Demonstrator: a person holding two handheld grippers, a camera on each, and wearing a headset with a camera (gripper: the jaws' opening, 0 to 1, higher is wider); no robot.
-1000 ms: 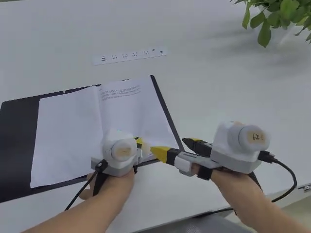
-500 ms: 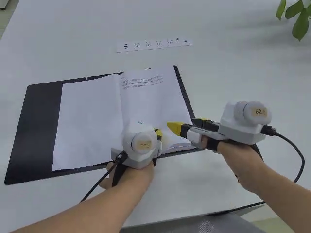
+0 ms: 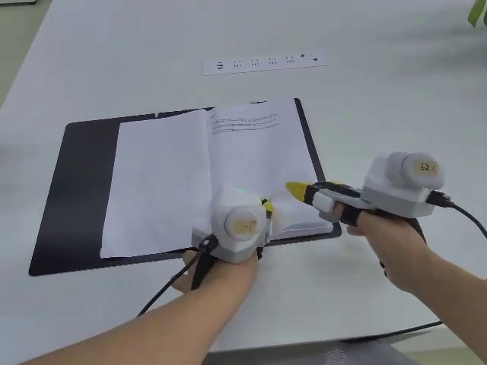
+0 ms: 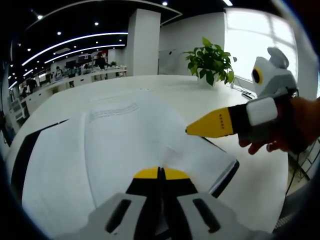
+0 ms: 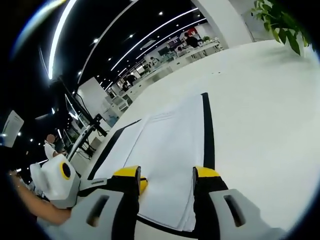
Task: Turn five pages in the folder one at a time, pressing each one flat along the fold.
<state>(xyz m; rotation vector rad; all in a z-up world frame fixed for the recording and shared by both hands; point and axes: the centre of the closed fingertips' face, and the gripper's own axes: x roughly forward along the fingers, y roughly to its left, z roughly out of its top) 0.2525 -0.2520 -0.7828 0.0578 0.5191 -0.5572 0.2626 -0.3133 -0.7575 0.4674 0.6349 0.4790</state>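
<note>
The folder (image 3: pixel 72 190) is lying open on the counter (image 3: pixel 380 91) right in front of both tongs, with the fold running pretty much straight away from them. The left tongs (image 4: pixel 160 172) are pinched shut with nothing in them, low over the near end of the right-hand page (image 3: pixel 259 160). The right tongs (image 5: pixel 165 175) are spread open and empty, with that page's outer edge stretching out just ahead of the jaws. So I'd say the right one's closer to the loose edge, and the page needs to swing over toward the left tongs' side.

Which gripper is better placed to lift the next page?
Right: the right gripper is open, facing the right-hand page at its near edge. The left gripper is shut, low over that page.
</note>
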